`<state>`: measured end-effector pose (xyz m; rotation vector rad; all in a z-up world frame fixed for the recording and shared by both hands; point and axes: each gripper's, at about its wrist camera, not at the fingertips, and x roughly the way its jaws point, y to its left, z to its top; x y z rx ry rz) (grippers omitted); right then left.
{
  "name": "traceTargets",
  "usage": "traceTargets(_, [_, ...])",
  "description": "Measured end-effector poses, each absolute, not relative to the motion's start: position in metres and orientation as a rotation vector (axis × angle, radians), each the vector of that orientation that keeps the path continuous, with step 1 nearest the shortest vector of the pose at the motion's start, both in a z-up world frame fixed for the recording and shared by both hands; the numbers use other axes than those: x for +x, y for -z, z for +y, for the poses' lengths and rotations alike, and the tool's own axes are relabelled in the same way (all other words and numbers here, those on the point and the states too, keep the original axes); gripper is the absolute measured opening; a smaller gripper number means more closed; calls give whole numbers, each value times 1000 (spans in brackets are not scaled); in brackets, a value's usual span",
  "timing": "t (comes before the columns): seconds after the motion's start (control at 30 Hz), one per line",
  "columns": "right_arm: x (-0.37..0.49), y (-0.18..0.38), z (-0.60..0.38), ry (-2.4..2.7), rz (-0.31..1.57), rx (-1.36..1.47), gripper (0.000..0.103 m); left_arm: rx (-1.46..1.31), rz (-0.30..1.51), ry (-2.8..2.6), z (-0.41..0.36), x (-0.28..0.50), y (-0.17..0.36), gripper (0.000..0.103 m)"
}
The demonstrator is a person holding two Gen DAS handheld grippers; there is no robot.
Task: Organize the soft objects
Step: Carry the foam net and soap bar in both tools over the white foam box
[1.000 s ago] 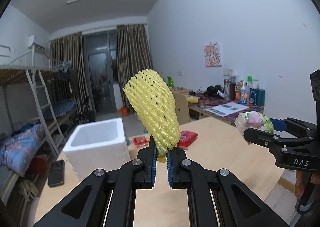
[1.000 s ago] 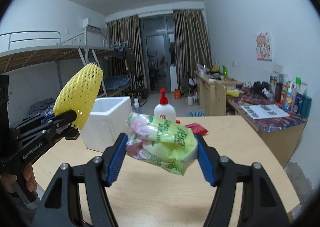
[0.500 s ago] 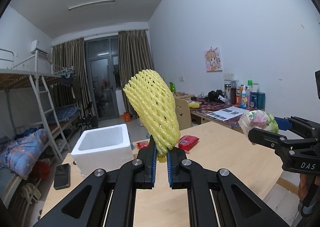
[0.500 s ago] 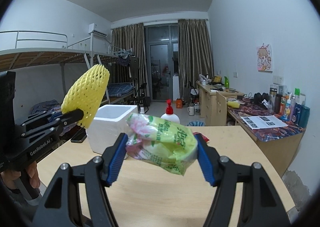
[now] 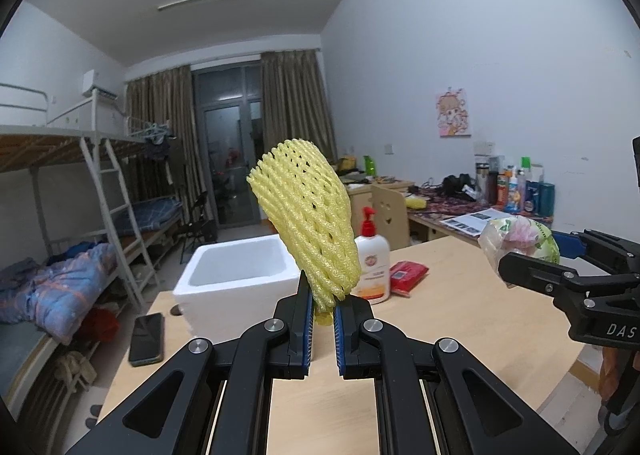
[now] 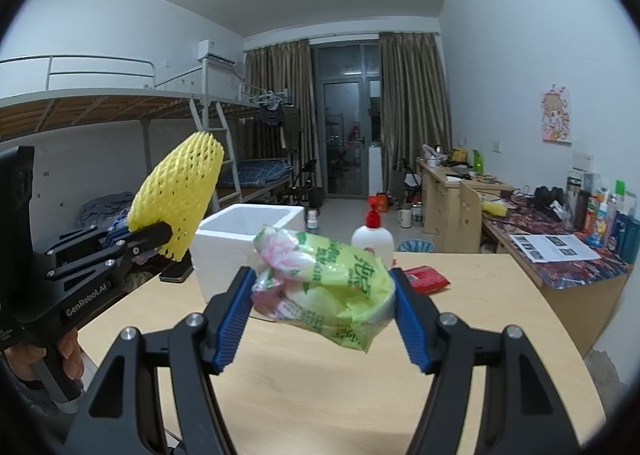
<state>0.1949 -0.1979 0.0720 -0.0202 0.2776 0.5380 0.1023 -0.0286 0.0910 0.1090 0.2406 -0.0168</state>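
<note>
Two soft things stay gripped above the table (image 6: 360,395): left gripper (image 5: 322,309) pinches our yellow foam net (image 5: 308,215), right gripper (image 6: 324,311) clamps the tissue pack (image 6: 328,283). Since a second ago little shifted; white foam box (image 5: 240,271) at eleven o'clock awaits both.

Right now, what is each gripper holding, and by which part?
Left gripper: yellow foam net, pinched at its bottom end. Right gripper: green plastic pack, clamped across its two sides.
</note>
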Motion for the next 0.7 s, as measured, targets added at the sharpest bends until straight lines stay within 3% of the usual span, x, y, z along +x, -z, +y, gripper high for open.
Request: traceTargets(0.7, [223, -72, -131, -714, 306, -19, 71, 69, 276, -159, 37, 93, -84, 9])
